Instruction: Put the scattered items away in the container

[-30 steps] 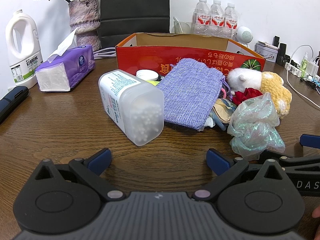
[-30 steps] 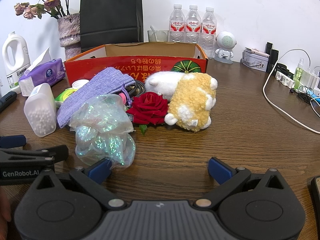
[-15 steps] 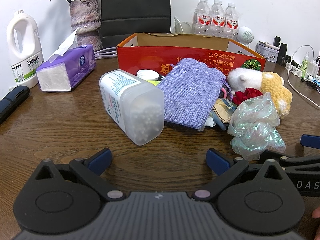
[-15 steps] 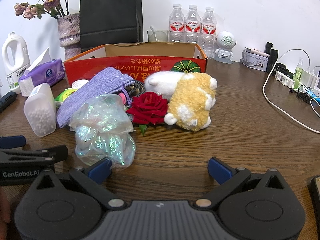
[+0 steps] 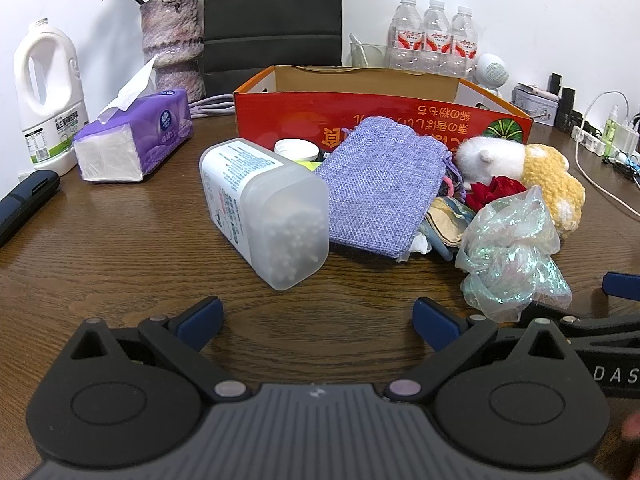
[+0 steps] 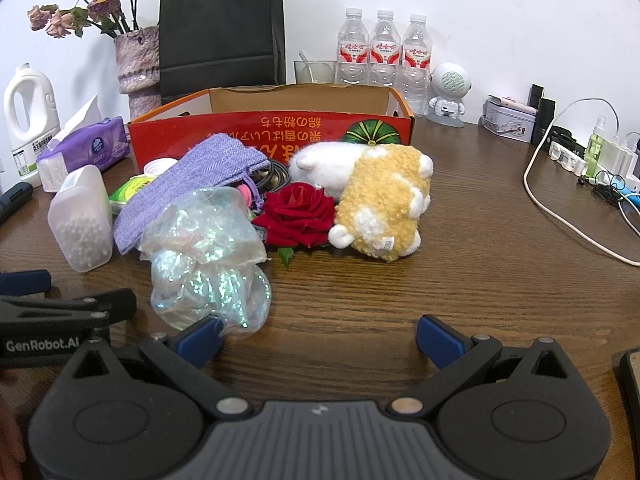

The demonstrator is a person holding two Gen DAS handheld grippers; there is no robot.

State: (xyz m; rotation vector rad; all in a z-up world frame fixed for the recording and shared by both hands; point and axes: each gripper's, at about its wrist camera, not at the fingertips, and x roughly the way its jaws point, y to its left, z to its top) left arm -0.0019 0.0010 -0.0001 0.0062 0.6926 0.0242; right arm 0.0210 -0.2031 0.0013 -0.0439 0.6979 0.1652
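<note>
Scattered items [image 6: 224, 216] lie before red box [image 6: 272, 136]; both grippers spread wide

On my table [image 6: 460, 280], the cardboard box [image 6: 272, 136] sits at the rear centre. Directly before it lie, left to right, the swab container [image 5: 264, 208], fabric pouch [image 5: 384, 184], rose [image 6: 298, 216] and plush toy [image 6: 384, 208]. The crumpled film bag [image 6: 208, 264] lies nearest me, before the pouch. The tissue pack [image 5: 132, 140] lies left of the box.
</note>
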